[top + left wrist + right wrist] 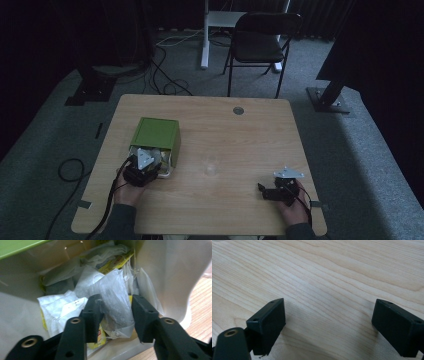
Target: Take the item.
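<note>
Straddling a tea bag (115,305) in the green box (156,134), left gripper (113,312) fingers parted; right gripper (328,326) fingers wide, empty.

We count one green box (156,134) lying on its side near the left edge of the table (240,145), one clear cup (212,166) near the tabletop's middle, and two grippers along the near edge. Inside the box we see a heap of tea bags (115,297), several at least, too tangled for an exact count. Beyond the far edge stands one black chair (260,40).
</note>
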